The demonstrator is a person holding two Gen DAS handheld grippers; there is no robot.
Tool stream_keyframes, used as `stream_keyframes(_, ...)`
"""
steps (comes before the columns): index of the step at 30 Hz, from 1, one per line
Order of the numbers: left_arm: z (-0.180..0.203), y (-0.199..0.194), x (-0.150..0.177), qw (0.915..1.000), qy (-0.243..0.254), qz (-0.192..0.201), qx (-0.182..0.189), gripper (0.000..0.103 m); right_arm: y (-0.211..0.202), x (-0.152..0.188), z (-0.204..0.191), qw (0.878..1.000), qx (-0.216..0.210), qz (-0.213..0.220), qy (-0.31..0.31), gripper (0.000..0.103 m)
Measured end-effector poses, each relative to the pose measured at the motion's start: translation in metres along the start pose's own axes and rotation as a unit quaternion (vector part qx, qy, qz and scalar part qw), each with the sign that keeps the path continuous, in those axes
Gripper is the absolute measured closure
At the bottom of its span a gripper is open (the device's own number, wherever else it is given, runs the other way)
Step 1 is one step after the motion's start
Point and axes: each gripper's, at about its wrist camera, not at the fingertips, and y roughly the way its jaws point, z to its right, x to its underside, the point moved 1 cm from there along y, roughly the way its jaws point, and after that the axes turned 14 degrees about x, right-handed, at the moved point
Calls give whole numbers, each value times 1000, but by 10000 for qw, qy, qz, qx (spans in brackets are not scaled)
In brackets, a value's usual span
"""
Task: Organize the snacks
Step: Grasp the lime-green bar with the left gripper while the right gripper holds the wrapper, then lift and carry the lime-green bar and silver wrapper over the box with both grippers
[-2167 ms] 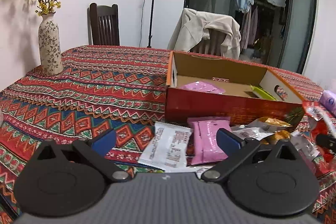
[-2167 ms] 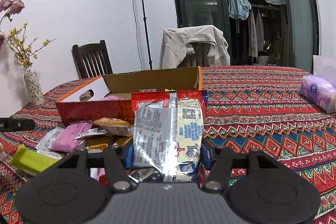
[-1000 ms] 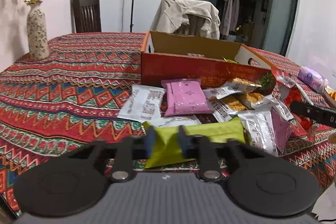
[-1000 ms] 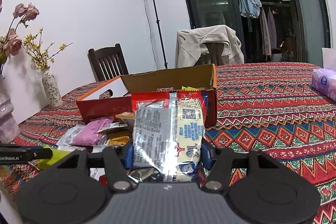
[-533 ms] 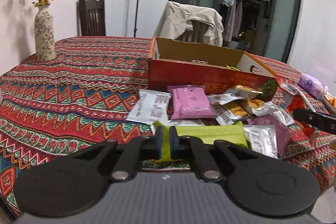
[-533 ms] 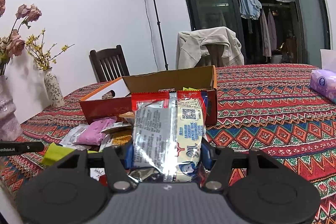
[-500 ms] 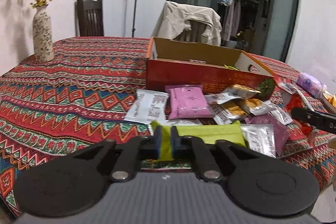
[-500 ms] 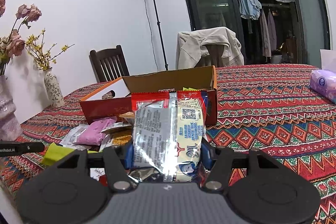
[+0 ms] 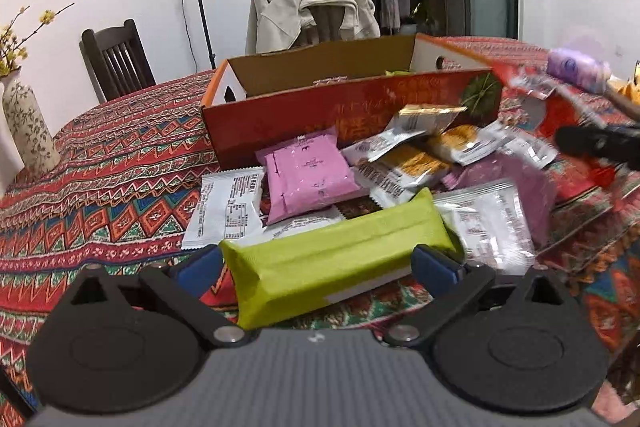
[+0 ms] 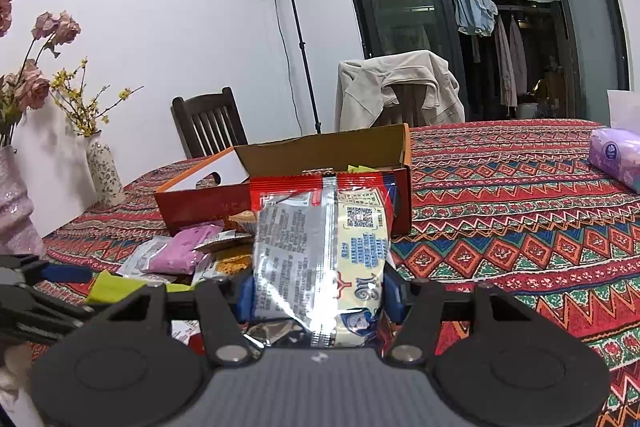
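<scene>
My left gripper (image 9: pixel 318 263) is open, its blue fingertips (image 9: pixel 200 265) wide apart on either side of a lime-green snack packet (image 9: pixel 336 255) that lies across the gap on the tablecloth. Beyond it is a heap of snacks: a pink packet (image 9: pixel 310 175), a white packet (image 9: pixel 226 211) and gold and silver ones (image 9: pixel 416 163). Behind stands an open red cardboard box (image 9: pixel 340 107). My right gripper (image 10: pixel 320 293) is shut on a large silver, red-topped snack bag (image 10: pixel 320 251), held upright in front of the box (image 10: pixel 288 183).
A patterned tablecloth (image 9: pixel 100 167) covers the table. A flowered vase (image 9: pixel 28 123) stands at the far left. A purple tissue pack (image 10: pixel 616 155) lies at the right. Two chairs, one with a beige jacket (image 10: pixel 396 87), stand behind the table.
My left gripper, shut on the green packet's end half a second ago, has opened wide; the packet now lies across the gap. The right gripper still holds its bag.
</scene>
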Motion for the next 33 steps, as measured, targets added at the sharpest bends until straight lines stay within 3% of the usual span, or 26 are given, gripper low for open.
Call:
stream_keyframes(2, -5, 6, 1, 9999, -86, 54, -41, 3, 1, 0, 1, 10000, -2, -7, 12, 45)
stream_keyframes(3, -8, 6, 2, 9999, -141, 100, 6, 15, 2, 1, 1, 10000, -7, -16, 11, 45)
stream_keyframes(4, -10, 7, 2, 9998, -181, 113, 30, 38, 4, 1, 0, 10000, -12, -27, 6, 45)
stream_keyframes(5, -14, 7, 3, 9996, -249, 103, 106, 49, 5, 1, -1, 10000, -19, -37, 0, 45)
stream_keyframes(10, -25, -6, 6, 9981, -503, 298, 188, 82, 11, 2, -3, 10000, -36, -84, -6, 45)
stream_keyframes(13, -30, -14, 8, 9972, -610, 430, 90, 94, 14, 3, -5, 9999, -52, -101, -20, 45)
stream_keyframes(27, -49, -50, 8, 9901, -888, 1031, -331, 98, 13, 4, -5, 9999, -29, -100, -48, 45)
stream_keyframes(33, -72, -49, 13, 9848, -1238, 890, -829, 99, 12, 5, -5, 9999, -22, -110, -62, 45)
